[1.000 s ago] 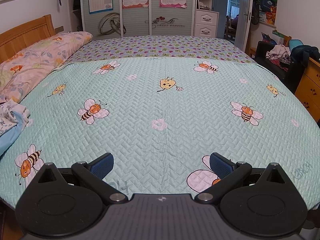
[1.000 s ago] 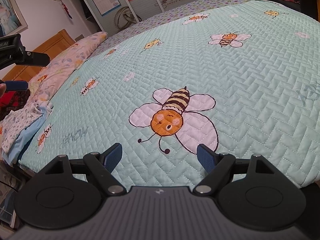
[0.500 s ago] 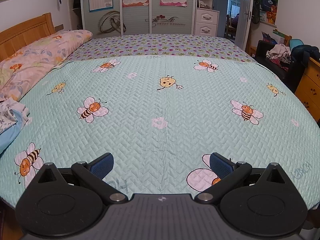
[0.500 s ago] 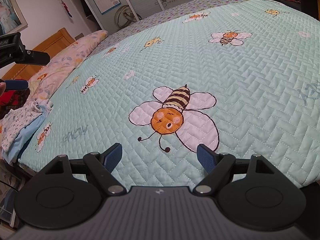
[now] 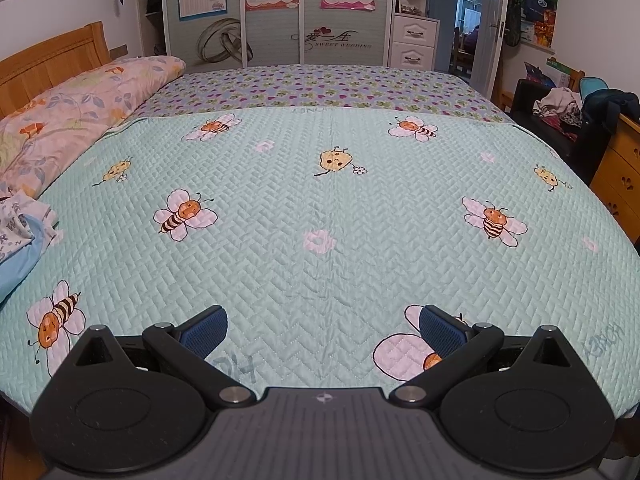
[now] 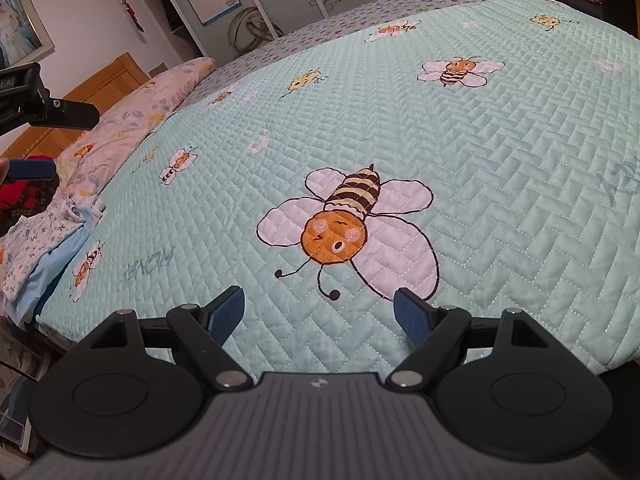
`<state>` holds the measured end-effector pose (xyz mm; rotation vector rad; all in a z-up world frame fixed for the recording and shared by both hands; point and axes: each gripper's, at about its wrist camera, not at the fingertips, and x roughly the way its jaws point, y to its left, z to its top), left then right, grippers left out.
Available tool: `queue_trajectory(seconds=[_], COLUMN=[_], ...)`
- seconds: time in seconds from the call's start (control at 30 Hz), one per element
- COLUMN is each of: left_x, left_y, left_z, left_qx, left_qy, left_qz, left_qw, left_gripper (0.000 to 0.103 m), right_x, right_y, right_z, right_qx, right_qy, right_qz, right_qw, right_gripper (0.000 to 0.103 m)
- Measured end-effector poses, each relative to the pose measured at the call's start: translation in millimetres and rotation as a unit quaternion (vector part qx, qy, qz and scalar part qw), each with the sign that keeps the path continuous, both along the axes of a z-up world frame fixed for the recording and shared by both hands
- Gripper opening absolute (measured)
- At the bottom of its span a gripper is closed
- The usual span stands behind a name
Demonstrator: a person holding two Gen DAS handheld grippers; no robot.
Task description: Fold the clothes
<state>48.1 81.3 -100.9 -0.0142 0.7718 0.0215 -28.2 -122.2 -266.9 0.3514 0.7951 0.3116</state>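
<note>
Clothes (image 5: 18, 236) cut off at frame edge, beside pillow (image 5: 80, 120).

My view takes in a wide bed (image 5: 320, 80) with a wooden headboard (image 5: 52, 64) on the left. A mint quilted cover (image 5: 320, 208) printed with bees lies over a purple-flowered sheet (image 5: 320, 86) showing at the far side. A long floral pillow (image 5: 80, 112) lies along the headboard, and lettered and pale blue clothes (image 5: 20, 236) lie at the near left edge.
</note>
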Motion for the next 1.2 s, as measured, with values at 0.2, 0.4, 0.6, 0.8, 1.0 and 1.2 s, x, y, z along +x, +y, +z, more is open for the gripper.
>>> queue_trajectory(seconds=[0.2, 0.4, 0.6, 0.8, 1.0, 1.2], left_x=[-0.8, 0.3, -1.9, -3.0, -4.4, -4.0], left_y=[1.7, 2.8, 2.9, 5.7, 8.7, 7.3], left_z=[-0.9, -1.7, -1.7, -0.1, -0.4, -1.5], left_qx=[-0.003, -0.006, -0.008, -0.018, -0.024, -0.021], left_qy=[0.0, 0.005, 0.003, 0.001, 0.0, 0.002], left_qz=[0.001, 0.005, 0.007, 0.01, 0.013, 0.011], left_qw=[1.0, 1.0, 0.9999, 0.9998, 0.9996, 0.9997], left_gripper=[0.102, 0.102, 0.102, 0.102, 0.102, 0.102], right_x=[-0.1, -0.1, -0.9, -2.0, -2.2, -2.5], right_y=[-0.7, -0.8, -0.6, -1.5, -1.7, -1.9], right_z=[-0.4, 0.2, 0.1, 0.4, 0.5, 0.6], right_qx=[0.001, 0.0, 0.0, 0.001, 0.001, 0.001], right_qy=[0.0, 0.0, -0.001, -0.002, -0.002, -0.002], right_qz=[-0.001, -0.001, -0.001, -0.002, -0.001, 0.0], right_qw=[1.0, 1.0, 1.0, 1.0, 1.0, 1.0], right_gripper=[0.083, 0.083, 0.083, 0.083, 0.083, 0.083])
